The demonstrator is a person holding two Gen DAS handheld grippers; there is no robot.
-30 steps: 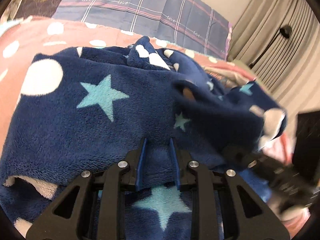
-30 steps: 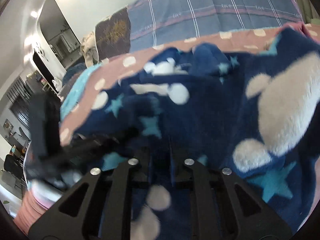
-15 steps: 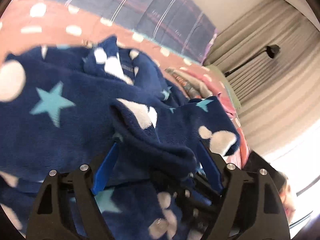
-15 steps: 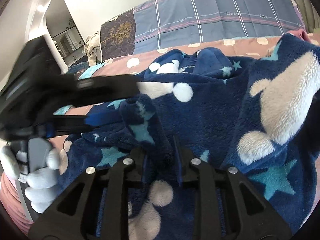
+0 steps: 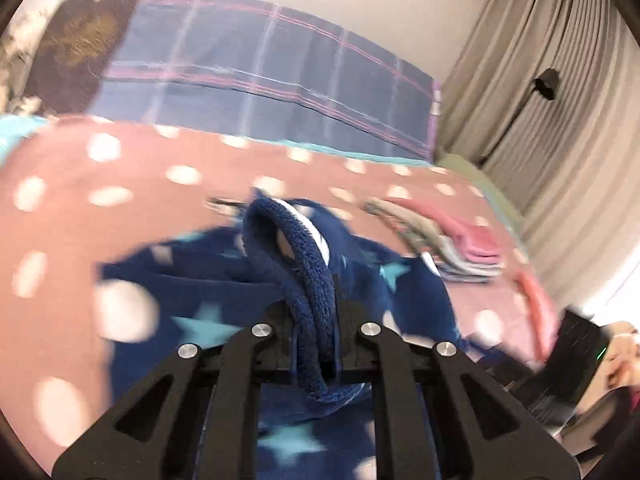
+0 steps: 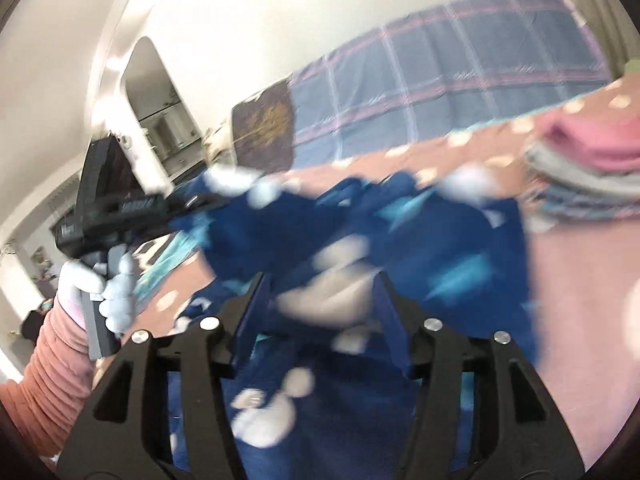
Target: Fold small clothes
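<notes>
Closing on a thick rolled edge of the fleece (image 5: 312, 296), my left gripper (image 5: 316, 320) has its jaws nearly together with that fold pinched between them. My right gripper (image 6: 320, 312) is opening, its 2 blue fingers (image 6: 394, 332) standing wide apart; blurred fleece lies between them, and I cannot tell whether the pads touch it. The fleece lies on the bedspread (image 5: 120, 176). Only the right view shows the gloved hand (image 6: 108, 292) on the left handle; only the left view shows the curtain (image 5: 540, 80). Both show the folded stack (image 5: 460, 248).
</notes>
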